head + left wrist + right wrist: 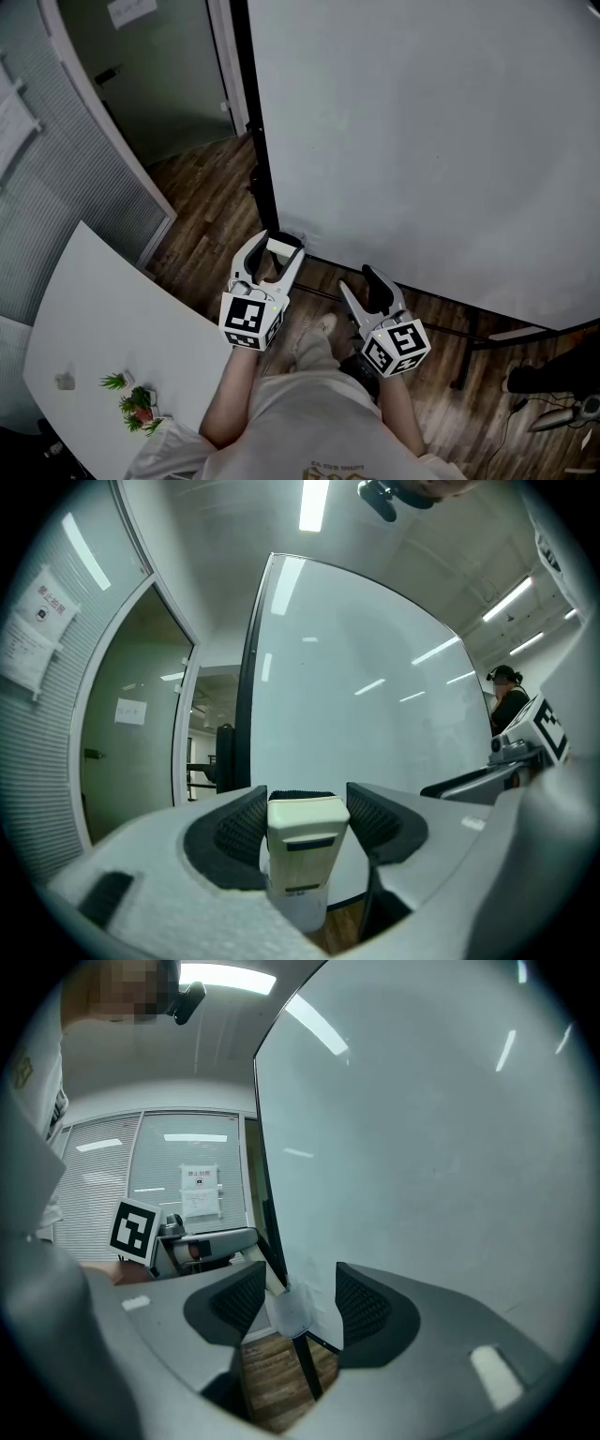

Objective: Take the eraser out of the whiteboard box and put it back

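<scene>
L fingers (pixel 239 832) clamp cream eraser (pixel 302 841) w/ dark felt top; R fingers (pixel 361 1305) apart, empty.

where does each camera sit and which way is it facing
Head view: on the person's head, facing steeply down at floor, whiteboard, left gripper and right gripper; forearms and shirt show.
Left gripper view: on the left gripper, facing the whiteboard along jaws shut on the eraser.
Right gripper view: on the right gripper, facing the whiteboard's edge through open jaws; the left gripper shows.
All share the whiteboard.
</scene>
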Tool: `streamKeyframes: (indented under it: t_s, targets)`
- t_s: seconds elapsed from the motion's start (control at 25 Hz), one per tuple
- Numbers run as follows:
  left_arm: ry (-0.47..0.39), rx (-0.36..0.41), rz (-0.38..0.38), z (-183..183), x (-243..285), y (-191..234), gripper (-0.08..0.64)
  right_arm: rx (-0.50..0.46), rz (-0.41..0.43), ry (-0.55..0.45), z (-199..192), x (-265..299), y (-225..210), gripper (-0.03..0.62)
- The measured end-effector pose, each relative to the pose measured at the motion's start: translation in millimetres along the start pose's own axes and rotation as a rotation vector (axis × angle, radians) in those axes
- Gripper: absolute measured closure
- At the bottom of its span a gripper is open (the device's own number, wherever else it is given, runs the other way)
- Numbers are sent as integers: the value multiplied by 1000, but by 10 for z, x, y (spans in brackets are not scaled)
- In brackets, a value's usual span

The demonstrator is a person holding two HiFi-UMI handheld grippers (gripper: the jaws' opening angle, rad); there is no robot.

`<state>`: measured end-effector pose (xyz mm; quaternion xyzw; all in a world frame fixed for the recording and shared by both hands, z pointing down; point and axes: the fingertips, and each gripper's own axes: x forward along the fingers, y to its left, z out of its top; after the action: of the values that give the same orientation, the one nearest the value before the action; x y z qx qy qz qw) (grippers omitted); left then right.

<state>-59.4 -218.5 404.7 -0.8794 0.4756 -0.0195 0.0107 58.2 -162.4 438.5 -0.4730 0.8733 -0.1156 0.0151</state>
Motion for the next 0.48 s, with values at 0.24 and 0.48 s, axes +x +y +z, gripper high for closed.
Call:
streamKeyframes:
  t_s: [0.24,0.48]
  targets:
    - [10,-4,-6,-43,57,-20,298,3,-11,2,3,-7,-79,356]
    - [23,-16,-2,-111,85,9,298,12,-12,12,-35,27,-106,356]
